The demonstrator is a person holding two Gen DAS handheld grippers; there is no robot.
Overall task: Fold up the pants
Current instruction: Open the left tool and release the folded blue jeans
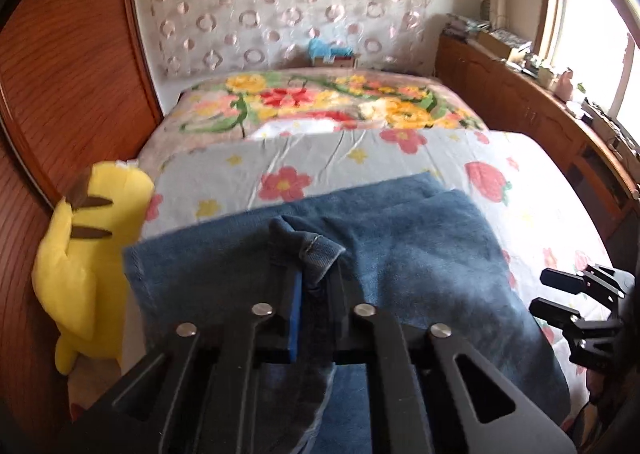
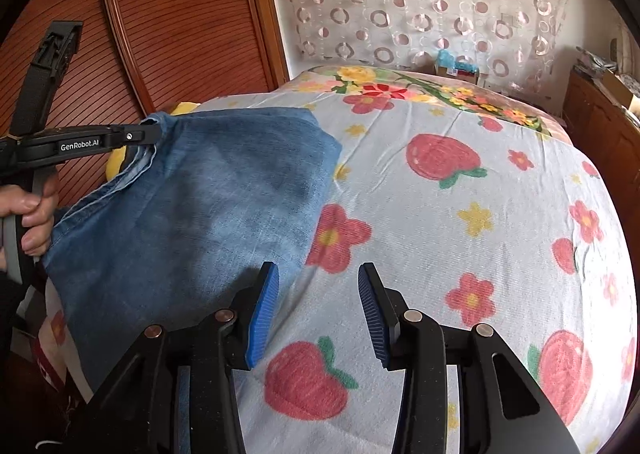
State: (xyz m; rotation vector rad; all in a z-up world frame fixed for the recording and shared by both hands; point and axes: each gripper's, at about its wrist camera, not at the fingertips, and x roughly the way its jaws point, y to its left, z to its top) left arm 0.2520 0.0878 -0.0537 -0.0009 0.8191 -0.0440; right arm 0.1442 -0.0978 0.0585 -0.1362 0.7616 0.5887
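On bed, blue jeans lie folded; left claw clamped on bunched denim edge; right claw apart, empty, above strawberry-print sheet.

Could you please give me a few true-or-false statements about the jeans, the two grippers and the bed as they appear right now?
1. The left gripper is shut on a bunched fold of the jeans. True.
2. The right gripper is clamped on the denim. False: its jaws stand open over the bedsheet, with nothing between them.
3. A yellow plush toy lies at the bed's left edge in the left wrist view. True.
4. The bedsheet is plain white. False: it is printed with strawberries and flowers.
5. The jeans hang off a chair. False: they lie on the bed.
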